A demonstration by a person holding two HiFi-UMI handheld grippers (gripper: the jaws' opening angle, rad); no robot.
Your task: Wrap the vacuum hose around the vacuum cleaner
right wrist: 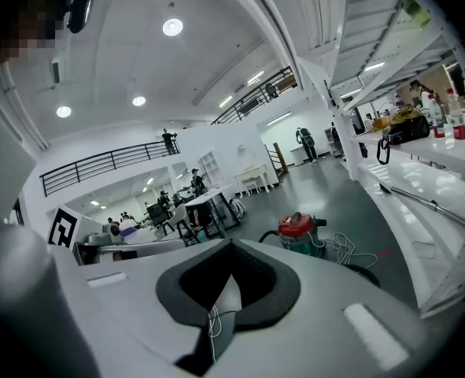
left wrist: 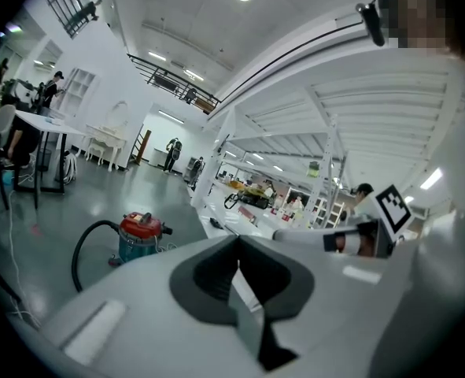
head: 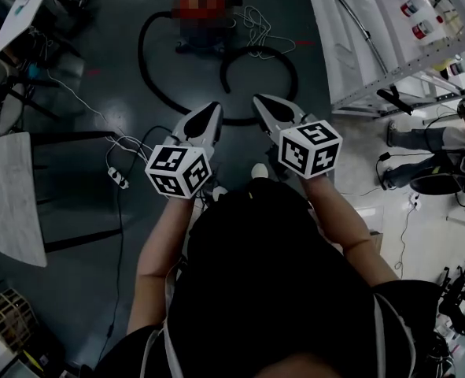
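- white tabletop [head: 12,203] at the far left of the head view, with dark grey floor [head: 98,290] beside it.
- white power strip [head: 119,178] lying on the floor, with a thin white cable running up and to the left from it.
- left gripper [head: 213,109]: held over the floor with its tip pointing toward the vacuum. in the left gripper view [left wrist: 238,242] the dark pads meet along one seam. jaws fully together, nothing between them.
- vacuum hose [head: 143,57]: black and loose on the floor. it leaves the left side of the vacuum, sweeps down in a wide arc, passes just beyond the two gripper tips, then hooks back up on the right. it is not wound round the body. neither gripper touches it.
- vacuum cleaner [head: 204,22]: red top, teal body [left wrist: 140,237], upright on the floor. it stands well ahead of both grippers and roughly between them in the head view. it also shows in the right gripper view [right wrist: 299,233].
- power cord [head: 256,26]: white, in a loose tangle just right of the vacuum.
- right gripper [head: 258,101]: level with the left one. its own view [right wrist: 230,246] shows the pads pressed closed, empty.
- shelving rack [head: 334,69]: white, along the right side. a metal tube [head: 350,14] lies on one shelf.
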